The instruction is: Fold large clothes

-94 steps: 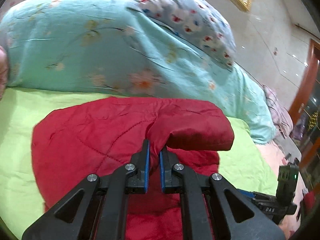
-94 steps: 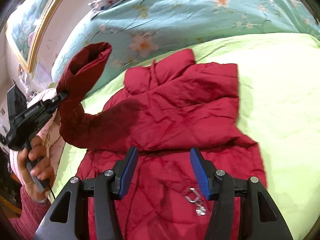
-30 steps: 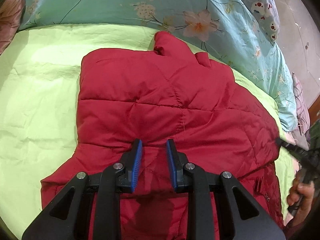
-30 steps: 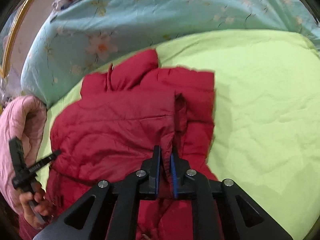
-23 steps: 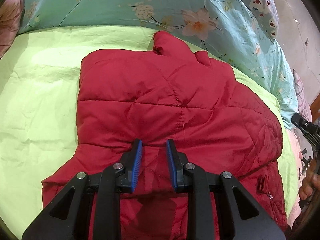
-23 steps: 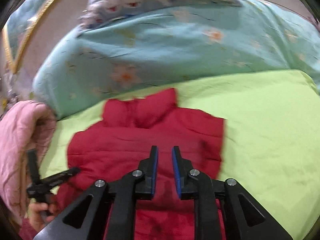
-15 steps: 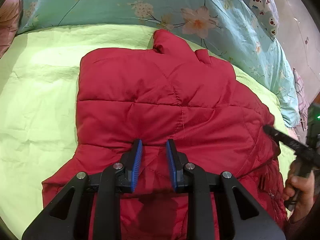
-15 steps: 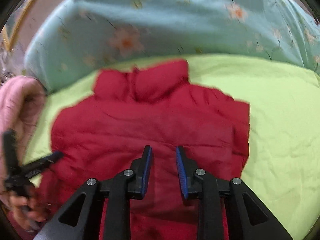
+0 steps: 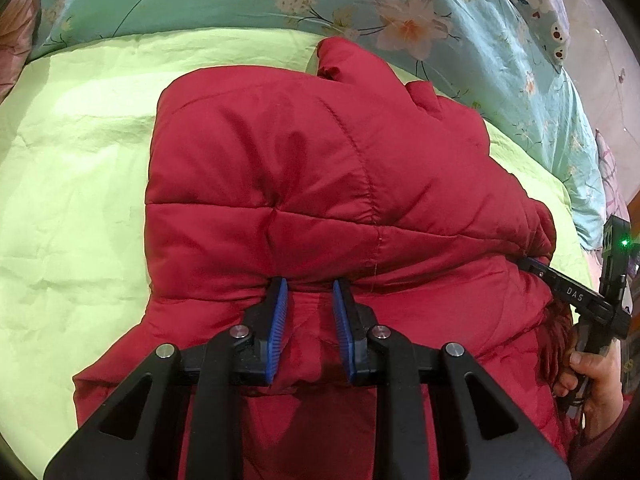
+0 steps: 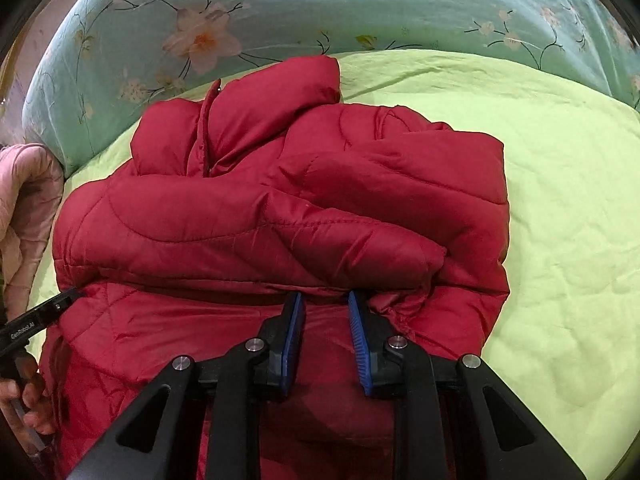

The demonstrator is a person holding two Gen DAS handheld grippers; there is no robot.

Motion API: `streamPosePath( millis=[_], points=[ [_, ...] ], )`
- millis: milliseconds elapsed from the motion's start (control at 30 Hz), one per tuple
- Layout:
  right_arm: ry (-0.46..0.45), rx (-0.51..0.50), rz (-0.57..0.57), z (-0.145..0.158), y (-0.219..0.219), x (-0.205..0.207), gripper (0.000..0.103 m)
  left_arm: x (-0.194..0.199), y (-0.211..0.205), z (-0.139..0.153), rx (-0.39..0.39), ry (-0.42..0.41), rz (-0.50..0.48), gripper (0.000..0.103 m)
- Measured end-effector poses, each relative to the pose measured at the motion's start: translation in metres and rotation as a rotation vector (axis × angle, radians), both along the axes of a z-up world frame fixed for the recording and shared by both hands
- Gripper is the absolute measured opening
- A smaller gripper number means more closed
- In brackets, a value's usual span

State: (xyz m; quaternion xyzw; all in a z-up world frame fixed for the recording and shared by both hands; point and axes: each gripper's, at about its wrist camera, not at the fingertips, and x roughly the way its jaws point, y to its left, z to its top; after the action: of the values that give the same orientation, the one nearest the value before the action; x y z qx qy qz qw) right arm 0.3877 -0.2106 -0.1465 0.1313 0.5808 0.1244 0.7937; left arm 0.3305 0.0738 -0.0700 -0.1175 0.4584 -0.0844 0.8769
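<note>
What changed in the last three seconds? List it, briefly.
The left tool laid the raised sleeve across the red jacket and let go. The right tool released the fold it pinched a second ago. Both now sit open over the jacket. The jacket stayed on the green sheet, collar toward the floral quilt.

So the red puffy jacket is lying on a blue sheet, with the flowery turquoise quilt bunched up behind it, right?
Not quite: the sheet under the red jacket is light green, not blue. The right wrist view shows it plainly, and the left wrist view agrees. The rest holds: the flowery turquoise quilt is bunched up behind the jacket.
</note>
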Motion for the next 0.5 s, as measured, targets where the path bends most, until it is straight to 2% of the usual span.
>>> streamPosePath(
  millis=[267, 367, 433, 500],
  points=[
    [0.012, 0.009, -0.008, 0.009, -0.006, -0.001, 0.023, -0.008, 0.0, 0.012, 0.015, -0.003, -0.033, 0.023],
    [-0.011, -0.013, -0.017, 0.023, -0.009, -0.008, 0.027, -0.019, 0.004, 0.023, 0.017, 0.001, -0.029, 0.033],
    [-0.023, -0.018, -0.034, 0.035, -0.014, -0.016, 0.027, -0.029, 0.007, 0.03, 0.017, -0.004, -0.018, 0.049],
    [-0.03, 0.001, -0.057, 0.049, -0.023, -0.028, 0.033, -0.044, 0.01, 0.036, 0.02, -0.016, -0.013, 0.049]
  ],
)
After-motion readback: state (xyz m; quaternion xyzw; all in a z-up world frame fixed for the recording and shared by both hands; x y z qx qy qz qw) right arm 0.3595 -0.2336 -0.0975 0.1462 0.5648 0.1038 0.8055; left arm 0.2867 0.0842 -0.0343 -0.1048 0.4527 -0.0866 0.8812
